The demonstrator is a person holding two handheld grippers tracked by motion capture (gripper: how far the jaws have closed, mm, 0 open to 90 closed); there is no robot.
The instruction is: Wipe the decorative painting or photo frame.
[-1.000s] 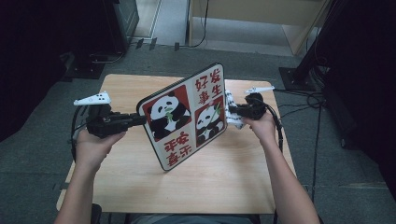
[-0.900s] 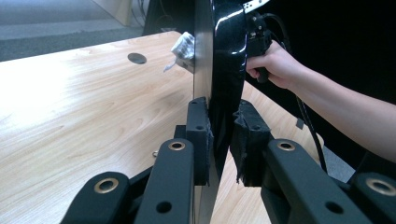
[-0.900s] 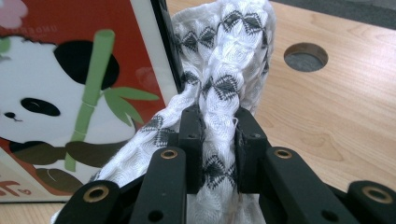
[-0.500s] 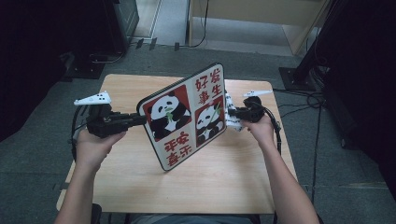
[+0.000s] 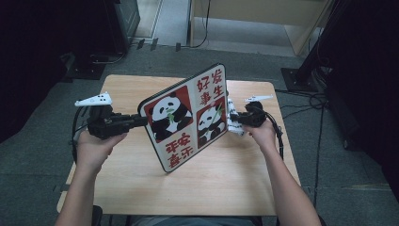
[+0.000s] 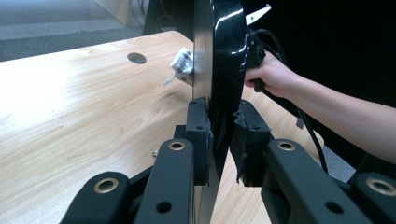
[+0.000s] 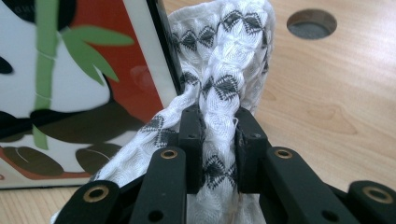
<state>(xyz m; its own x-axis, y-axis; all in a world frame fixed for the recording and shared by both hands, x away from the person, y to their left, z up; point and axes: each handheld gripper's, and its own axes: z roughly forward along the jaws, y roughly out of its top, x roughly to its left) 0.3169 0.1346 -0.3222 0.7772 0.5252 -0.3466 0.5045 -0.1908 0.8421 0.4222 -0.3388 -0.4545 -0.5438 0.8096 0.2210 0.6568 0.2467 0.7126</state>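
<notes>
The panda board [image 5: 186,120] stands on edge in the centre of the high view, tilted, its lower corner near or on the bench [image 5: 141,188] and its printed face turned toward the lower left of the frame. The left gripper [image 5: 136,121] clamps the board's left edge; in the left gripper view its fingers [image 6: 198,135] are closed on the thin panel from both sides, which keeps the board upright and steady so that its face is exposed for work. The right gripper [image 5: 234,121], at centre right of the high view, is closed on a bunched white cloth [image 5: 232,117] with a black diamond pattern. In the right gripper view the cloth [image 7: 224,70] rises between the fingers [image 7: 191,140] and presses against the board's right edge [image 7: 161,51]. Bunching the cloth gives a firm pad beyond the fingertips, so fabric and not the hard fingers meets the printed surface. Judged from this arrangement, the operation in hand is wiping the board, one gripper serving as fixture and the other as wiper. A round hole [image 7: 311,23] in the bench lies at upper right of the right gripper view, clear of the work.
</notes>
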